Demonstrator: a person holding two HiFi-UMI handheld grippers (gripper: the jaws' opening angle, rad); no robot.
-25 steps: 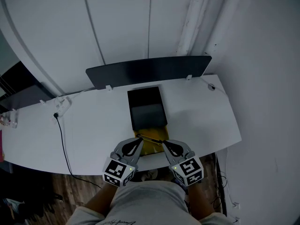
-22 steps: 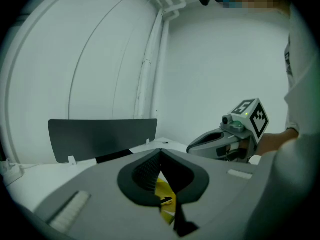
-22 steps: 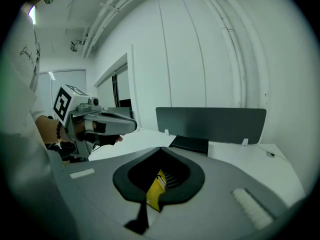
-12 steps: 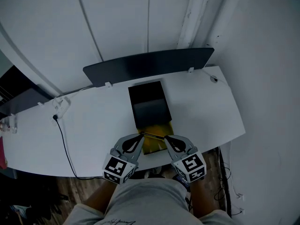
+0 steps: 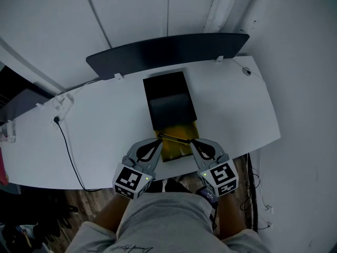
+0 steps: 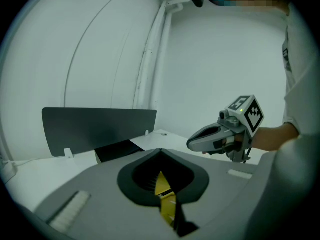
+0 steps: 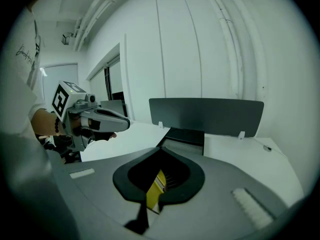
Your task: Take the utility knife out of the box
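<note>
Utility knife [image 5: 174,139] is pinched at both ends, with the left gripper [image 5: 159,140] and right gripper [image 5: 190,142] each clamped shut on its yellow body. It bridges the yellow near end of the box [image 5: 167,88]. Both hands have sunk slightly with it, so it looks lifted out but not yet clear of the box.

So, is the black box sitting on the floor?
No, the black box sits on the white table.
</note>
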